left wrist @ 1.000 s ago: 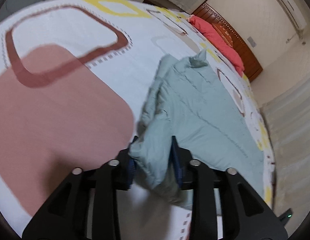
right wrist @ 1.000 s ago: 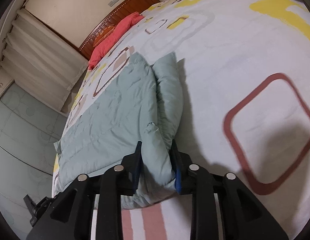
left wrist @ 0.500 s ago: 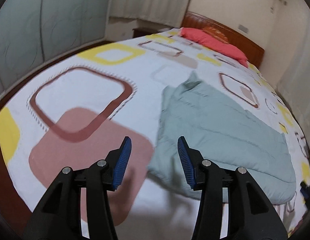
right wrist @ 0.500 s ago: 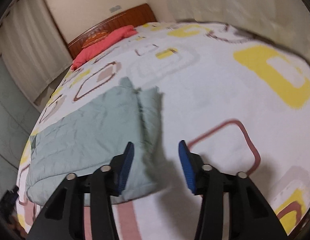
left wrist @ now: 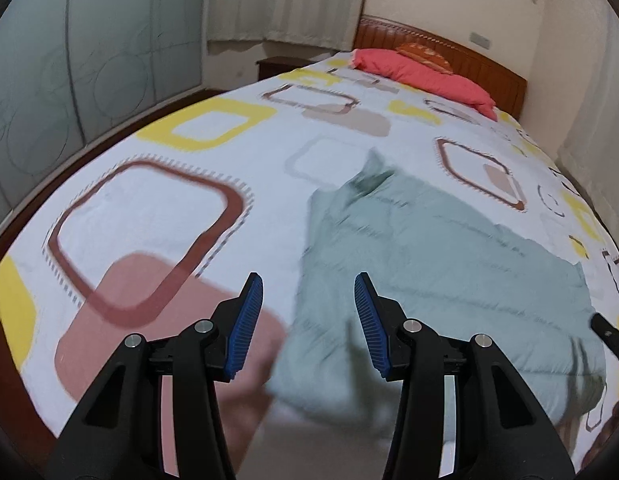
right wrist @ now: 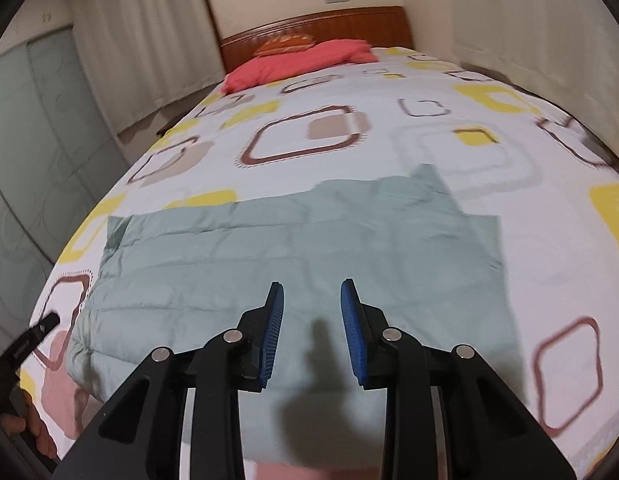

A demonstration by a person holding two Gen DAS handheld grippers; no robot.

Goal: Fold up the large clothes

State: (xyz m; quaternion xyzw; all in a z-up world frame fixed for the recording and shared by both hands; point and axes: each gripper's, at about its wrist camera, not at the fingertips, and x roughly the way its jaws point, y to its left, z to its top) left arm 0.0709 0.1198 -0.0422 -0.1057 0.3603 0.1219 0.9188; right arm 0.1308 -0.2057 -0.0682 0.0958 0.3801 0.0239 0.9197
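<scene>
The pale green quilted padded garment lies flat across the middle of the patterned bedsheet, partly folded. It looks soft, puffy and light, likely slippery, so a corner or thick folded edge suits gripping. The left gripper and right gripper hover above it, jaws apart, empty.

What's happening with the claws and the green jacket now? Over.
Left gripper open, empty. Right gripper open, empty, above the jacket. Green jacket folded, flat on the bed. Nothing in the way.
</scene>
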